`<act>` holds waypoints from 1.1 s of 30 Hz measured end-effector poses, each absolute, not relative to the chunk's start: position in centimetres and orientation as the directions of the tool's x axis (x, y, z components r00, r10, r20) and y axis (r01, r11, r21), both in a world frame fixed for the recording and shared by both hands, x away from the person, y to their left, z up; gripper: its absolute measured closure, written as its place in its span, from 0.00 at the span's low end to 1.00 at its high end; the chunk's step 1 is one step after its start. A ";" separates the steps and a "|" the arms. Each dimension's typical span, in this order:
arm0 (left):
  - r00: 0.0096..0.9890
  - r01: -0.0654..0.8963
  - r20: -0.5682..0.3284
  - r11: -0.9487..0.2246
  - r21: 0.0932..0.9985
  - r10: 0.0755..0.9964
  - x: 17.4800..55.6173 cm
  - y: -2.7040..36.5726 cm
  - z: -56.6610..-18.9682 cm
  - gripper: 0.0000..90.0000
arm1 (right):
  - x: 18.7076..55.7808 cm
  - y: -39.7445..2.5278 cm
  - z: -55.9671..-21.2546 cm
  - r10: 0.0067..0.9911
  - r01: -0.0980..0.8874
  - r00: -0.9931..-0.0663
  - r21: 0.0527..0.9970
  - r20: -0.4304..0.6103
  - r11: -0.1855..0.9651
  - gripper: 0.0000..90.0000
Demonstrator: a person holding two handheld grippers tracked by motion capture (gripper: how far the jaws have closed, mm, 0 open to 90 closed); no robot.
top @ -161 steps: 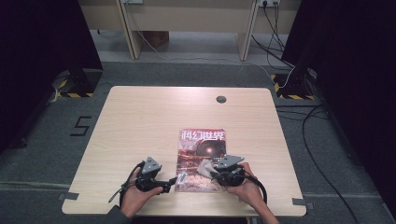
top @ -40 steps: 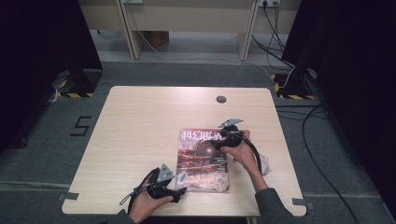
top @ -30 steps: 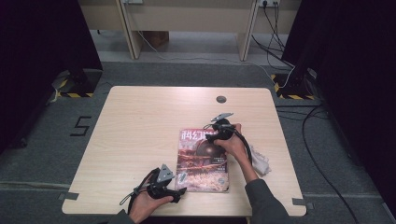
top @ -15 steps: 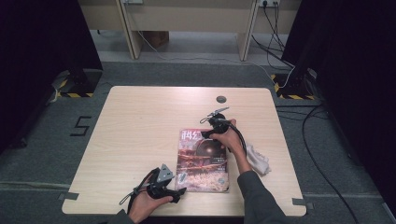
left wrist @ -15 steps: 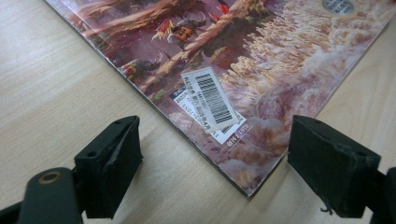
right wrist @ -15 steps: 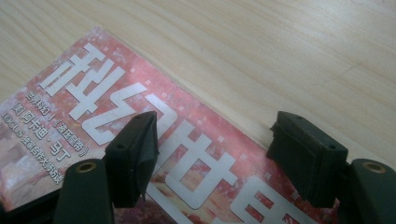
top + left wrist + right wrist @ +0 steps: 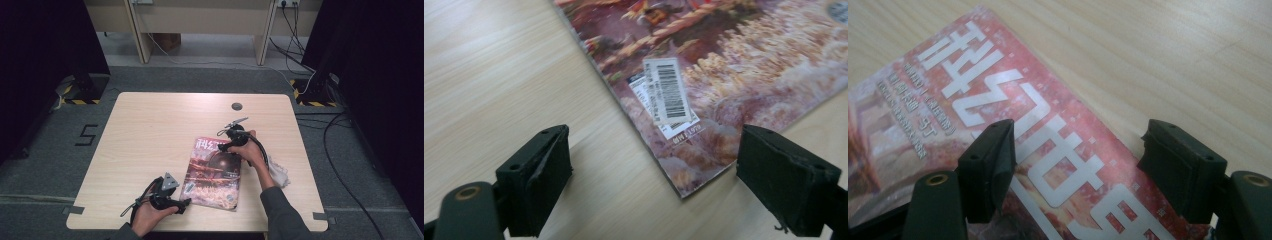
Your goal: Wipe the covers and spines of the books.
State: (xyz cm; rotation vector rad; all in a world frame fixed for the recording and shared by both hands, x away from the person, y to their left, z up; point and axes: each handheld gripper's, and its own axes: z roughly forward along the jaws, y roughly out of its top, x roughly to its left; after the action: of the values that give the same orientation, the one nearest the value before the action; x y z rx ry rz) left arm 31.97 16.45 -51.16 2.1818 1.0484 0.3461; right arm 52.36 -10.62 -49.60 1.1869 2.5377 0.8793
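A magazine [image 7: 212, 172] with a reddish cover and white title characters lies flat on the wooden table [image 7: 150, 130], slightly turned. My left gripper [image 7: 183, 203] sits at its near left corner. In the left gripper view the gripper [image 7: 654, 185] is open, with the magazine [image 7: 724, 75] corner and its barcode label between the jaws. My right gripper [image 7: 225, 146] hovers at the far edge of the cover. In the right gripper view the gripper [image 7: 1078, 155] is open, straddling the title on the magazine [image 7: 948, 115].
A round cable hole [image 7: 237, 106] sits near the table's far edge. Something white and crumpled [image 7: 277, 172] bunches at the right wrist. Desk legs and cables stand beyond the table on grey carpet.
My right gripper has left the near edge and slid leftward along the magazine's far edge. The left gripper has stayed at the near left corner over the last second.
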 end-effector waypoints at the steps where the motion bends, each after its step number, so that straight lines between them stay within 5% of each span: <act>1: 0.628 0.596 -0.049 -0.440 0.672 0.777 32.1 16.8 -51.1 0.15 | 52.2 -10.7 -49.6 0.751 0.633 -0.657 0.590 0.065 0.502 0.33; 19: 0.477 0.633 0.084 -0.408 0.658 0.875 35.6 21.6 -50.6 0.16 | 47.1 -12.7 -48.9 0.693 0.600 -0.720 0.525 0.026 0.603 0.32; 26: 0.407 0.624 0.156 -0.399 0.672 0.900 38.0 21.8 -50.6 0.17 | 45.3 -13.9 -49.3 0.698 0.622 -0.711 0.541 0.085 0.567 0.31; 30: 0.421 0.614 0.141 -0.396 0.683 0.896 37.9 21.8 -50.5 0.27 | 44.1 -14.1 -49.3 0.705 0.630 -0.704 0.535 0.088 0.562 0.31; 33: 0.428 0.645 0.001 -0.305 0.701 0.904 37.0 22.0 -50.4 0.25 | 43.5 -14.3 -49.2 0.702 0.633 -0.706 0.527 0.092 0.567 0.32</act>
State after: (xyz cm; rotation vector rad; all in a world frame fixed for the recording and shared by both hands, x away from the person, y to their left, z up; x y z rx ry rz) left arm 36.98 22.05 -50.39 2.0556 1.3013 0.5332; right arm 43.54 -14.30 -49.19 1.1410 2.6660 0.8185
